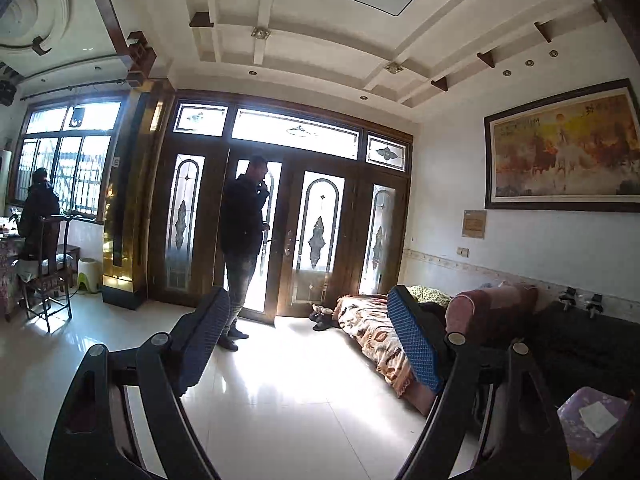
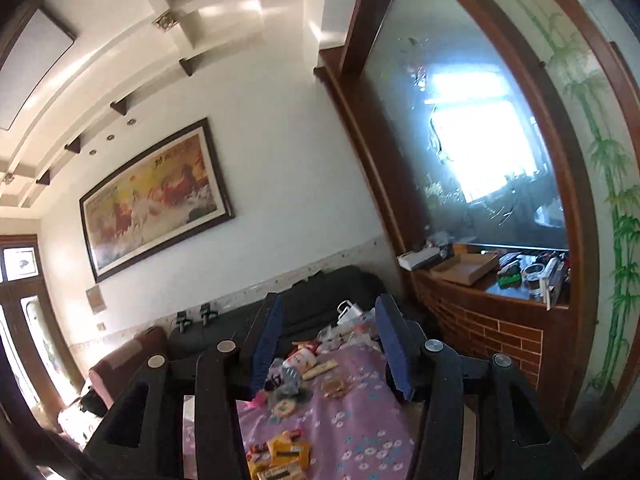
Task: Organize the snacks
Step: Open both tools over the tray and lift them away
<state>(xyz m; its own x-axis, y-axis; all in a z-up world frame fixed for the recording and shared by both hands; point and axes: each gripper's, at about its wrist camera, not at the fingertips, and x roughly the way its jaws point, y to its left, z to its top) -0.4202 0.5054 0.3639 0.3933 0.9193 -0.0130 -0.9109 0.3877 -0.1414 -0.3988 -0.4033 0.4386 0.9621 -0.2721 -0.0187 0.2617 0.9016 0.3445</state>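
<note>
Several snack packets lie on a table under a purple flowered cloth (image 2: 360,432) in the right wrist view. Yellow and orange packets (image 2: 280,456) sit near the front, a round biscuit pack (image 2: 285,406) and a red-and-white packet (image 2: 302,360) farther back. My right gripper (image 2: 329,304) is held level above them, its jaws apart with nothing between the blue pads. My left gripper (image 1: 310,300) points level across the room toward the doors, open and empty. A corner of the purple cloth (image 1: 576,436) shows at its lower right.
One person stands by the wooden glass doors (image 1: 242,240) and another sits at the far left (image 1: 38,208) near a chair (image 1: 48,280). A sofa with a patterned blanket (image 1: 376,332) and a black sofa (image 2: 328,296) line the wall. A brick-fronted ledge holds a cardboard box (image 2: 466,268).
</note>
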